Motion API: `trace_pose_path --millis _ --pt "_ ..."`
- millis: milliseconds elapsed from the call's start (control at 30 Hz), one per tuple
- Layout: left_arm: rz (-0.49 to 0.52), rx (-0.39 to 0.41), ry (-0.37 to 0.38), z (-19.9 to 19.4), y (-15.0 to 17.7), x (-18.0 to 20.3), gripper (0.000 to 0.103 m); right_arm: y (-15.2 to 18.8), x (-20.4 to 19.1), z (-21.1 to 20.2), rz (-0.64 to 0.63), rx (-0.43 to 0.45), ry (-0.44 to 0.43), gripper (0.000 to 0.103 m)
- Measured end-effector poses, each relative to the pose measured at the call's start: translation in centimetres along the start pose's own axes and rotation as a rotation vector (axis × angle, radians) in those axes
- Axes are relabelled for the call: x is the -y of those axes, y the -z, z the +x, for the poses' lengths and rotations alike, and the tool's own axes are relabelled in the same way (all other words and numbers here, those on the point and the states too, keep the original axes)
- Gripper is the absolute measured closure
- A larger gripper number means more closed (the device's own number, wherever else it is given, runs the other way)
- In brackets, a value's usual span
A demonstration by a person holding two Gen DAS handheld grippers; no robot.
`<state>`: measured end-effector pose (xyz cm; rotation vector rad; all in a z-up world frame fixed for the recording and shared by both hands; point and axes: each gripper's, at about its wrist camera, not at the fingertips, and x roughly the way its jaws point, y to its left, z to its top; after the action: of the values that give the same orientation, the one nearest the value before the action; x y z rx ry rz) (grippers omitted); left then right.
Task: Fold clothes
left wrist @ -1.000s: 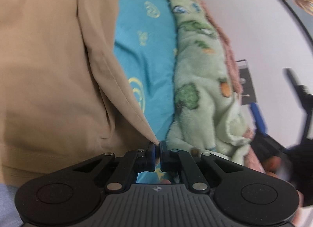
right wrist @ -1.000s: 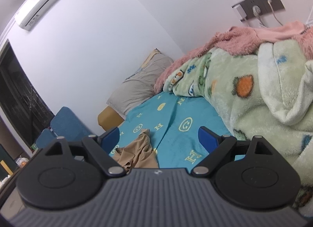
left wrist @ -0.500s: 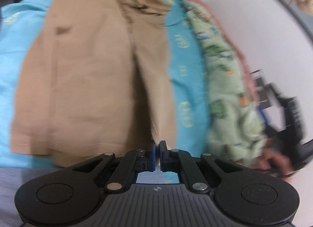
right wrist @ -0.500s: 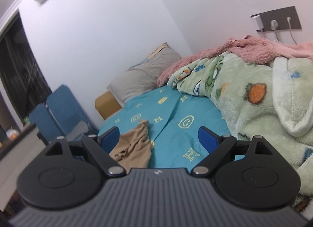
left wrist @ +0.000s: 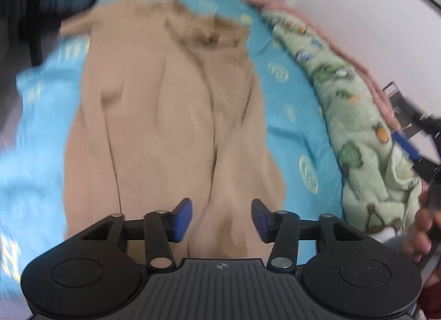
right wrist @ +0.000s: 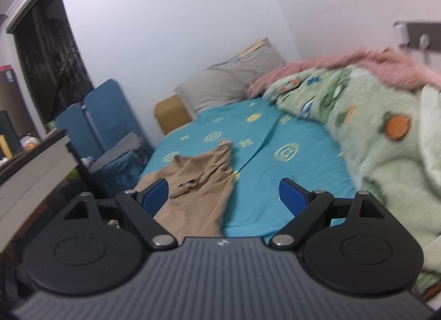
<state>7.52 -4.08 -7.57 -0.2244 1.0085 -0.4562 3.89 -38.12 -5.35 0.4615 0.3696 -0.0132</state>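
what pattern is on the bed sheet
Turquoise bed sheet printed with pale yellow round logos and letter-like marks; clearest in the right wrist view.

A green fleece blanket [right wrist: 386, 132] lies beside a grey pillow [right wrist: 228, 85], perhaps touching it.

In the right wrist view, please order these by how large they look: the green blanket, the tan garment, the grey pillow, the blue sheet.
1. green blanket, though it lies nearest the camera, which enlarges it
2. blue sheet
3. tan garment, partly hidden by the gripper
4. grey pillow, farthest away; it looks close to the garment, so this order is unsure
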Motion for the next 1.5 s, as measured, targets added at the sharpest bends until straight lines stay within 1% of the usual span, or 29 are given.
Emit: trace_pose_path --millis 67,133,167,233,267,300,367,433,500,600,633,733,800,833,867,900,933,967,1100,1167,1233,1333,1400,1467,1500 --pt "0.037 0.062 -0.034 -0.4 -2.1 1.2 0.032 0.0 -0.3 0.8 0.015 -0.041 -0.035 0.014" --pt "0.080 0.129 -0.074 -0.6 -4.3 2.1 0.025 -0.4 -0.7 2.1 0.026 -0.085 -0.062 0.014" --pt "0.110 0.164 -0.087 -0.2 -5.3 2.7 0.023 -0.6 -0.9 2.9 0.030 -0.108 -0.074 0.014" --pt "0.159 0.227 -0.101 0.7 -6.7 3.0 0.021 -1.4 -1.4 5.1 0.036 -0.157 -0.098 0.016" --pt "0.168 0.250 -0.103 1.3 -7.2 2.8 0.021 -1.8 -1.7 6.4 0.038 -0.182 -0.108 0.021" --pt "0.166 0.263 -0.101 2.0 -7.4 2.4 0.021 -2.1 -1.9 8.0 0.044 -0.209 -0.112 0.024" --pt "0.153 0.266 -0.083 3.3 -7.4 1.4 0.021 -2.7 -2.3 11.6 0.064 -0.267 -0.117 0.024" --pt "0.178 0.261 -0.086 4.1 -7.0 -0.1 0.021 -2.9 -3.3 15.6 0.040 -0.311 -0.112 0.025" --pt "0.211 0.255 -0.117 4.8 -6.8 -1.7 0.021 -2.5 -4.5 20.0 -0.007 -0.347 -0.099 0.025" --pt "0.223 0.233 -0.172 6.6 -7.2 -3.5 0.023 -1.4 -6.2 26.7 -0.050 -0.388 -0.082 0.027" --pt "0.224 0.243 -0.181 6.6 -7.2 -4.3 0.023 -1.0 -6.7 28.7 -0.053 -0.387 -0.069 0.027" --pt "0.201 0.265 -0.189 6.4 -7.5 -6.9 0.022 0.3 -7.4 33.4 -0.042 -0.340 -0.053 0.027" --pt "0.153 0.259 -0.182 6.7 -7.9 -8.5 0.022 1.1 -7.7 36.1 -0.023 -0.356 -0.045 0.027" --pt "0.127 0.256 -0.174 7.0 -8.0 -9.3 0.022 1.6 -7.9 37.4 -0.022 -0.372 -0.041 0.029" --pt "0.104 0.252 -0.164 7.2 -8.2 -9.9 0.022 2.0 -8.3 38.6 -0.033 -0.391 -0.034 0.048" --pt "0.084 0.250 -0.156 7.5 -8.3 -10.5 0.022 2.1 -8.8 39.4 -0.063 -0.397 -0.018 0.069" --pt "0.064 0.247 -0.148 7.7 -8.4 -10.9 0.022 2.2 -9.4 40.2 -0.099 -0.396 0.003 0.076" --pt "0.043 0.243 -0.141 7.9 -8.5 -11.3 0.022 2.2 -9.9 41.0 -0.136 -0.396 0.024 0.091" --pt "0.008 0.248 -0.113 8.4 -8.6 -12.3 0.022 0.6 -12.1 42.5 -0.231 -0.279 0.026 0.096" --pt "0.007 0.252 -0.111 8.5 -8.6 -12.3 0.022 -0.3 -12.9 43.8 -0.249 -0.258 0.027 0.097" --pt "0.017 0.253 -0.116 8.6 -8.5 -12.2 0.023 -0.8 -13.7 45.3 -0.295 -0.239 0.045 0.097" --pt "0.040 0.263 -0.127 8.6 -8.4 -12.0 0.023 -1.0 -14.1 47.0 -0.346 -0.232 0.048 0.096" --pt "0.044 0.272 -0.132 8.6 -8.5 -12.0 0.022 -1.1 -13.9 46.8 -0.352 -0.226 0.046 0.096" --pt "0.036 0.280 -0.134 8.5 -8.5 -12.0 0.022 -1.5 -13.6 45.5 -0.325 -0.196 0.026 0.095" --pt "0.033 0.281 -0.138 8.4 -8.5 -12.0 0.022 -1.9 -13.4 44.6 -0.307 -0.196 0.008 0.095"
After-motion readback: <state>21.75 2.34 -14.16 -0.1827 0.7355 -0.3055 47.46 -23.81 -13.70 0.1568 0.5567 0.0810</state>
